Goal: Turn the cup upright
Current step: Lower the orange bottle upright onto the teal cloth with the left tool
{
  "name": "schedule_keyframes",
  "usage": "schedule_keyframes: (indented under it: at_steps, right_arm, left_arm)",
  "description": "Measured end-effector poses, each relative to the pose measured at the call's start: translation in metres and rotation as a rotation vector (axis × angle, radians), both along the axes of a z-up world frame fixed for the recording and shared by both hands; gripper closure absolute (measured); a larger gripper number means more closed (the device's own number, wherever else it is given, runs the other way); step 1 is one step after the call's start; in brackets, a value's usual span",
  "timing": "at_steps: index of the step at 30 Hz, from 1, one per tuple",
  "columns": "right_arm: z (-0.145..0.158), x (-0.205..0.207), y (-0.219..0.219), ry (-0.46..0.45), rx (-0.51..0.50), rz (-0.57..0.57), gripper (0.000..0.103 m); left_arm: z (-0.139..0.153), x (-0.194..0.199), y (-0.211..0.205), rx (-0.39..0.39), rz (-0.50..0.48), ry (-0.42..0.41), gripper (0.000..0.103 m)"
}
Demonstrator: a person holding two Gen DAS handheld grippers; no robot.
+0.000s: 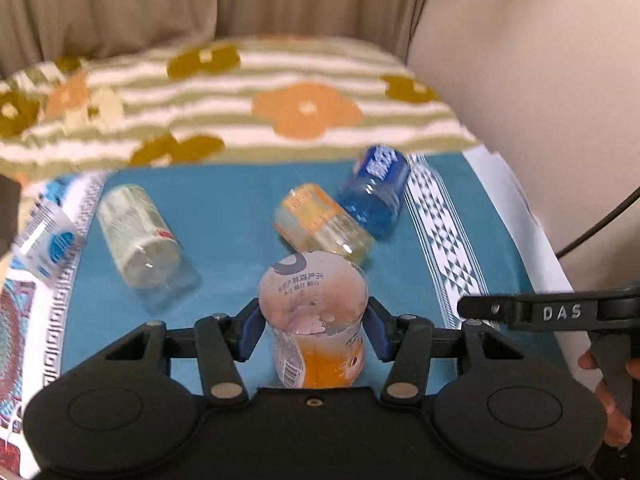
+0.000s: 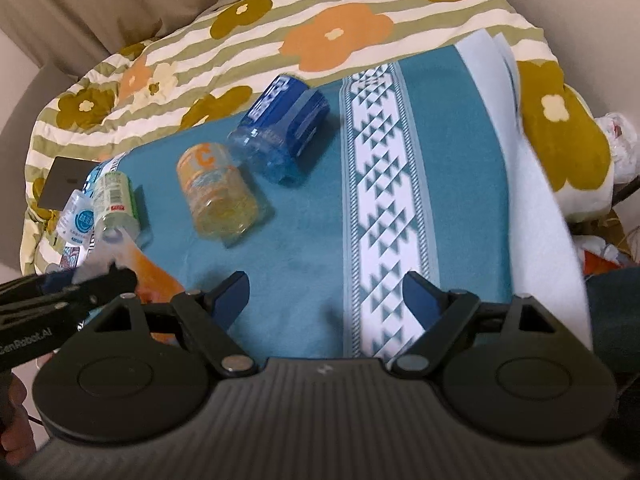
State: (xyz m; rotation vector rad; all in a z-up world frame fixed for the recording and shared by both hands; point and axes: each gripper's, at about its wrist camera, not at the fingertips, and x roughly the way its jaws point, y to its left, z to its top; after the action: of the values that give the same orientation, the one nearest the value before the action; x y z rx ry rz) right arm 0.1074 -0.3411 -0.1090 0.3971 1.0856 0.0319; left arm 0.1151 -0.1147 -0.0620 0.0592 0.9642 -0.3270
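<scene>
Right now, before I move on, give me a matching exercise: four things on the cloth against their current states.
Things:
1. orange-label cup
2. blue cup
3. green-label cup
4. right tongs

States:
a. open, holding nothing
b. lying near the patterned white stripe
c. between the left tongs
d. lying alone at the left

Pairs: 1-c, 2-b, 3-d, 4-a

Home: floral bedding (image 1: 280,92), curtains (image 1: 120,0).
</scene>
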Motion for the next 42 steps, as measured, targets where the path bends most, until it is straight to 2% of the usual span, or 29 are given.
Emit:
schedule_keyframes:
  at_steps: [9,12,23,27,29,30,31,37,42]
  right_arm:
    - [-0.028,-0.028,0.041,0.004,0.010,-0.042,0.004]
    - [-0.034,-0.035,0.048,0.006,0.009,-0.060,0.004]
    - [-0.040,-0.054,0.063,0.006,-0.001,-0.109,0.004]
    - [-0.038,-0.057,0.064,0.005,-0.007,-0.116,0.004]
    - [-0.038,-0.057,0.064,0.004,-0.008,-0.120,0.004]
    - [-0.037,-0.058,0.064,0.004,-0.009,-0.121,0.004]
    - [-0.037,-0.058,0.064,0.003,-0.010,-0.122,0.004]
    - [-0.031,-0.059,0.064,-0.006,-0.024,-0.126,0.004]
    - [-0.015,-0.063,0.063,-0.027,-0.044,-0.134,0.004]
  left_arm:
    - [-0.029,-0.024,0.021,0.012,-0.066,-0.239,0.045]
    - [-0.039,-0.030,0.026,0.002,-0.081,-0.273,0.044]
    - [-0.056,-0.039,0.028,0.014,-0.146,-0.268,0.042]
    - [-0.057,-0.037,0.028,0.008,-0.149,-0.240,0.042]
    - [-0.057,-0.036,0.029,0.004,-0.146,-0.222,0.033]
    - [-0.057,-0.036,0.029,0.000,-0.144,-0.215,0.022]
    - [-0.056,-0.036,0.030,-0.004,-0.141,-0.213,0.018]
    - [-0.054,-0.033,0.032,-0.007,-0.135,-0.198,0.012]
    - [-0.042,-0.041,0.041,-0.007,-0.119,-0.186,0.011]
